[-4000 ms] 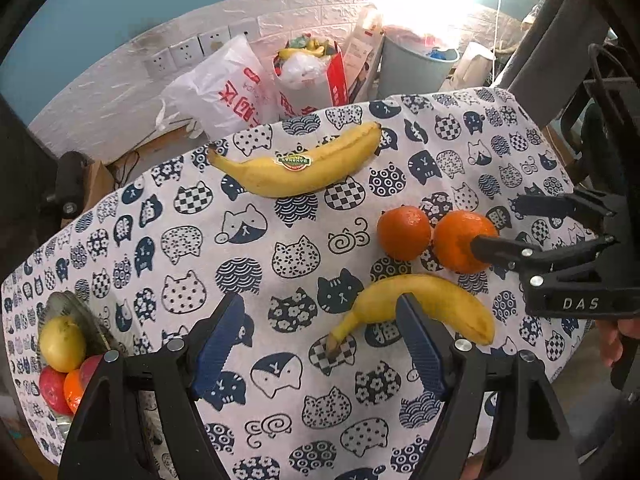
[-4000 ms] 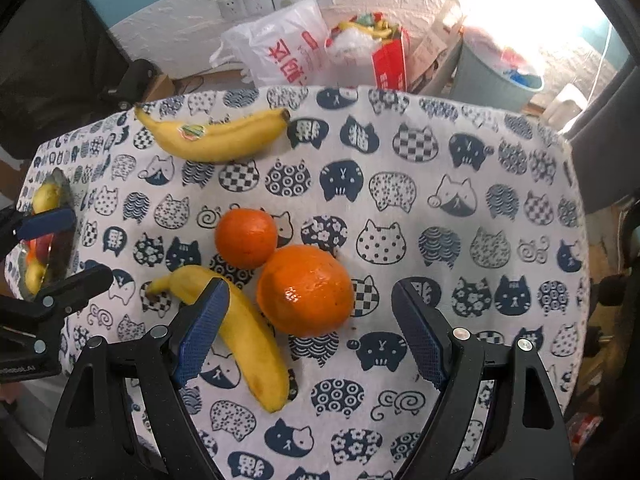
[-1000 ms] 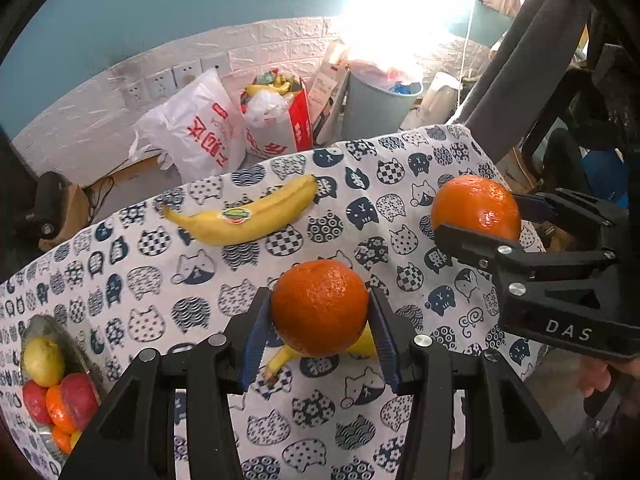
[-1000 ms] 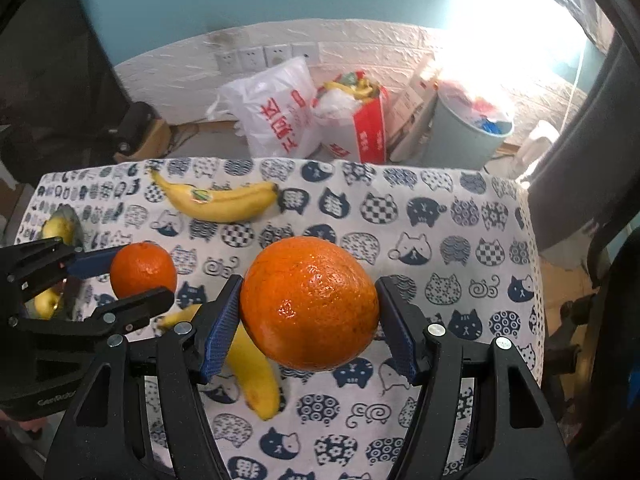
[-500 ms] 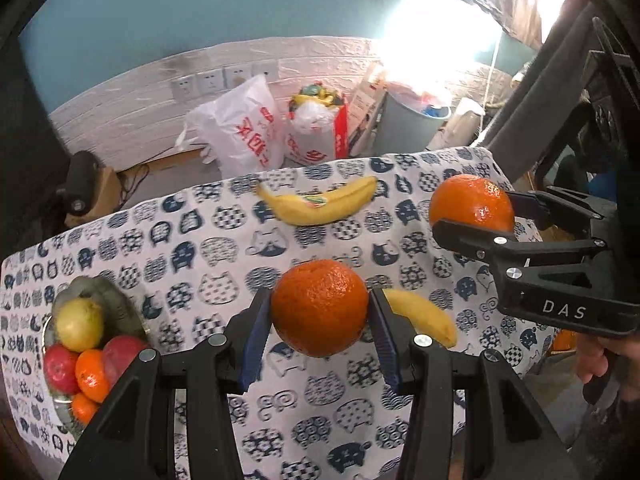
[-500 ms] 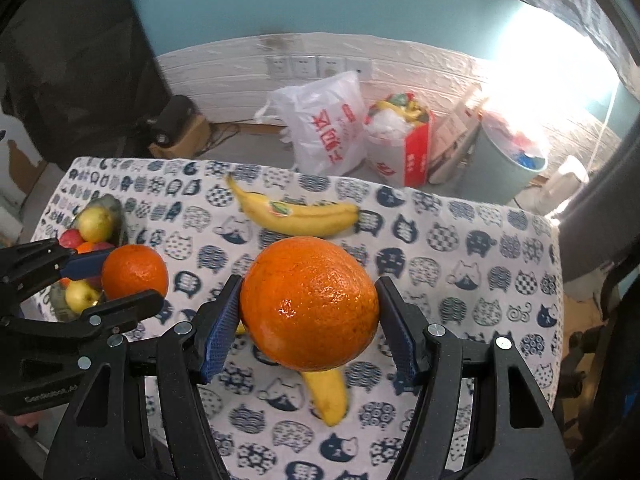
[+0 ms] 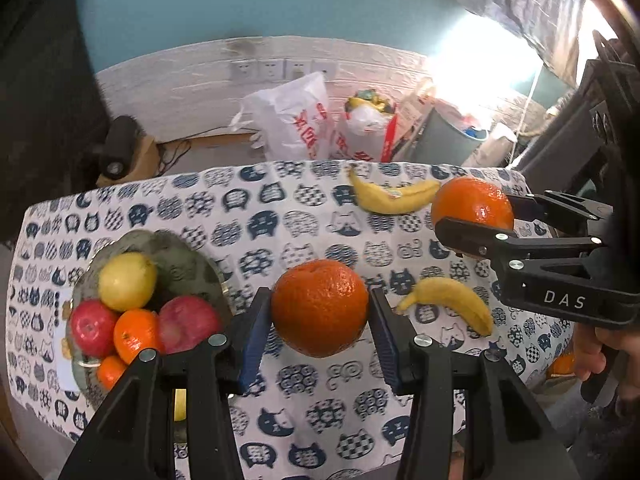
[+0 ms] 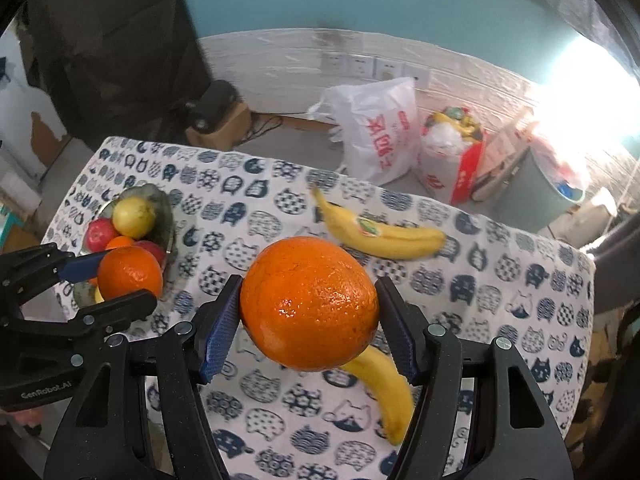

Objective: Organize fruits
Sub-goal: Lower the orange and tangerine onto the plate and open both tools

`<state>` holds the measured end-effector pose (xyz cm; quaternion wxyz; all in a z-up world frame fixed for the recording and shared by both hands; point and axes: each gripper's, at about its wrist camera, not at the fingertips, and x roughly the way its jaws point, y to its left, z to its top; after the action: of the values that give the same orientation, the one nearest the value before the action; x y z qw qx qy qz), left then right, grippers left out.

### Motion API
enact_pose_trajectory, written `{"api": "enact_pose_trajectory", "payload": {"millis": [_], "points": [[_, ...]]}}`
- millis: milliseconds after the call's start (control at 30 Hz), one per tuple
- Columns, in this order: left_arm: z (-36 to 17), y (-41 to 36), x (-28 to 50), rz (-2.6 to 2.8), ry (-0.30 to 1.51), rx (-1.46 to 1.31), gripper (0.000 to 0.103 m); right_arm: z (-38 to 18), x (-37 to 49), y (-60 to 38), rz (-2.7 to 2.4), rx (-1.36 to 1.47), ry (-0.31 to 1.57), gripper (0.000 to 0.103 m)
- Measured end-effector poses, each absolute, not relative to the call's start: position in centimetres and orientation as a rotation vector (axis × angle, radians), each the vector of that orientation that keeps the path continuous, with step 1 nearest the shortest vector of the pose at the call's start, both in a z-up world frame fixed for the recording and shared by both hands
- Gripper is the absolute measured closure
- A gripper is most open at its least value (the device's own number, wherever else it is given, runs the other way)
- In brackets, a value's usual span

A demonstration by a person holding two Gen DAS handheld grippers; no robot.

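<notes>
My left gripper [image 7: 318, 308] is shut on an orange [image 7: 320, 307] and holds it above the cat-print tablecloth, just right of the fruit bowl [image 7: 180, 256]. My right gripper [image 8: 310, 304] is shut on a larger orange [image 8: 309, 303], also held in the air. The right gripper shows in the left wrist view [image 7: 476, 216], the left one in the right wrist view [image 8: 120, 276]. The bowl [image 8: 162, 204] holds a yellow-green fruit [image 7: 127, 281], red apples [image 7: 93, 327] and small oranges [image 7: 135, 334]. Two bananas lie on the cloth: a stickered one [image 7: 394, 196] at the back, another [image 7: 450, 300] nearer.
The table's far edge drops to a floor with white plastic bags [image 7: 294, 120], a red bag [image 8: 460, 160] and a grey bin [image 7: 448, 142] against a white brick wall. A dark chair or stand [image 7: 580, 136] stands at the right.
Both grippers have swung left with their oranges still held. The fruit bowl has come closer to the left gripper, and the bananas have shifted right in view.
</notes>
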<state>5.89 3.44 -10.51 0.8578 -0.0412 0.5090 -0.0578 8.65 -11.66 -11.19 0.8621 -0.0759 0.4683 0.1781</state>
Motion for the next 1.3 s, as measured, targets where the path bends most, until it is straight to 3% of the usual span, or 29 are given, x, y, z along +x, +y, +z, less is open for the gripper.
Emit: {"api": "enact_pose_trajectory", "payload": {"millis": [767,1300], "points": [[-13.5,17.3,1.1,0.080,1.079,-0.265,0.054,-14.4,11.2,2.1,0.534,-0.252,1.031,0.037],[-15.9,22.3,0.0,0.168,1.109,-0.335,0.054,-17.3,12.8,8.7,0.601,-0.292,1.079,0.037]]}}
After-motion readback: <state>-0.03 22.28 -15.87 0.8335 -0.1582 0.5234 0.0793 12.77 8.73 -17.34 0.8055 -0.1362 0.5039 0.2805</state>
